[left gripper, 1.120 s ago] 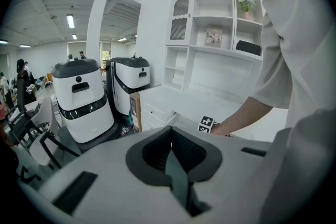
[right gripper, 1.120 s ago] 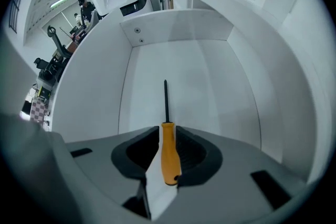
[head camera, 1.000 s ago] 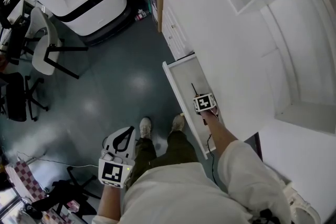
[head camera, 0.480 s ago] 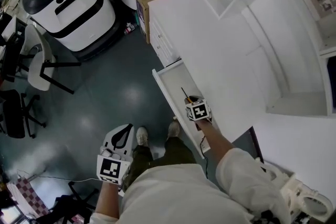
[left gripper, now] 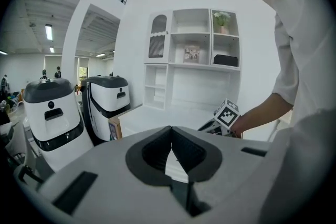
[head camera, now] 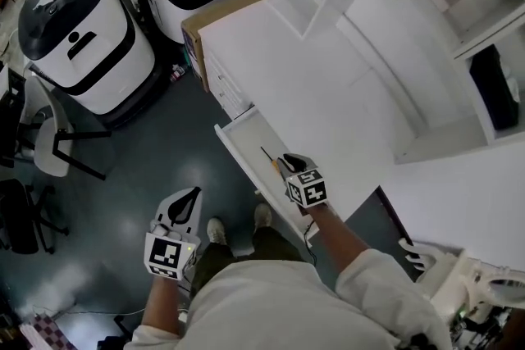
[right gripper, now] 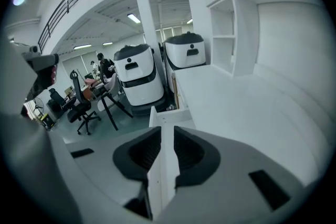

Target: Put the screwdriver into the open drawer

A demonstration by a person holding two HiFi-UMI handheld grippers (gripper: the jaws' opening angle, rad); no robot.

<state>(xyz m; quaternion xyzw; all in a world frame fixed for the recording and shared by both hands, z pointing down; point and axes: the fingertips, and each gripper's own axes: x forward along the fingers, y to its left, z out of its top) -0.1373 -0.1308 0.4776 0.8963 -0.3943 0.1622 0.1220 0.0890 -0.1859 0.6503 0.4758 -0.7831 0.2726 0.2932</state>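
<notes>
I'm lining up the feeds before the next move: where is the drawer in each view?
Head view: drawer at centre, pulled out from the desk.
Left gripper view: cannot tell; a white sliver low at centre may be it.
Right gripper view: lower centre, running up the picture.
Shared landmark: the two white machines beyond the desk's far end.

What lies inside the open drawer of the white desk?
A screwdriver lies on the drawer floor; its thin dark shaft shows. The right gripper covers most of its handle and the drawer's near part, so anything there is hidden.
</notes>
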